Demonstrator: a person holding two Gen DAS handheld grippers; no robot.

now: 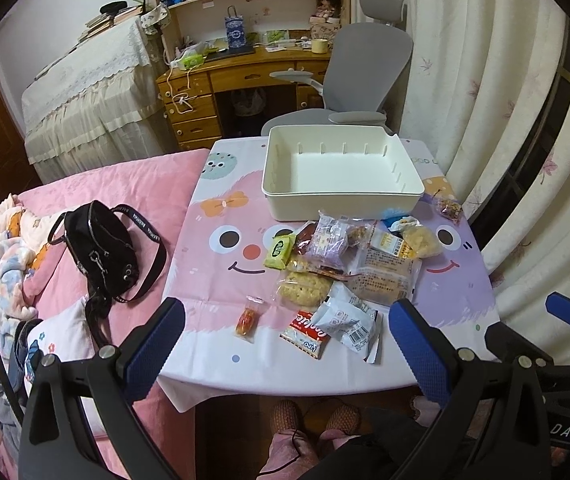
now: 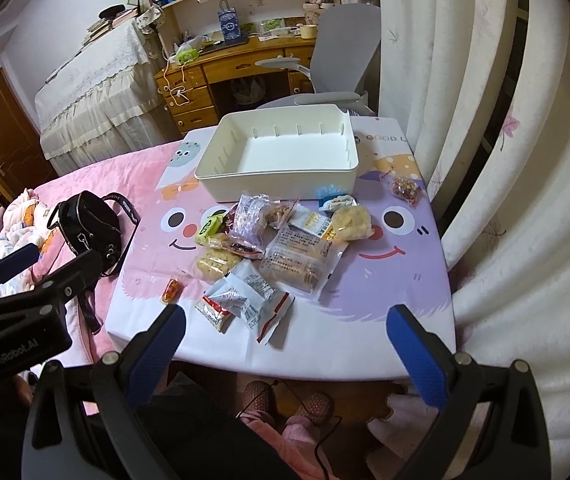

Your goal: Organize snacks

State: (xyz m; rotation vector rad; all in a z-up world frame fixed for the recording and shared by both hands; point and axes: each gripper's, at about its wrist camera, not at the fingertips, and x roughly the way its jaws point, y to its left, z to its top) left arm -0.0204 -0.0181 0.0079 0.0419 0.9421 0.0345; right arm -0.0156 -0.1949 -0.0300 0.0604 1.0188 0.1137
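Your snacks lie in a loose heap on the table (image 1: 213, 364), just near of the empty white storage box (image 1: 341, 200) that stands at the far side. They are all light film packets, so expect them to crinkle, slide over one another and slip if you grab a flat face. Take each by a crimped end seam or a puffed corner. The round rice cracker (image 1: 303, 289) and the big clear pack of biscuits (image 1: 385, 276) look brittle, so pinch the wrapper edge, not the contents. The white packet (image 1: 349, 320) and the red-and-white cookie packet (image 1: 305, 334) overlap at the near edge of the heap; the small orange candy (image 1: 247, 320) lies alone to their left and is the easiest first pick.

Your left tongs (image 1: 285, 344) hang spread wide and empty over the near table edge, pointed at the heap. Your right tongs (image 2: 285, 340) are likewise spread and empty, level with the left and just right of them.
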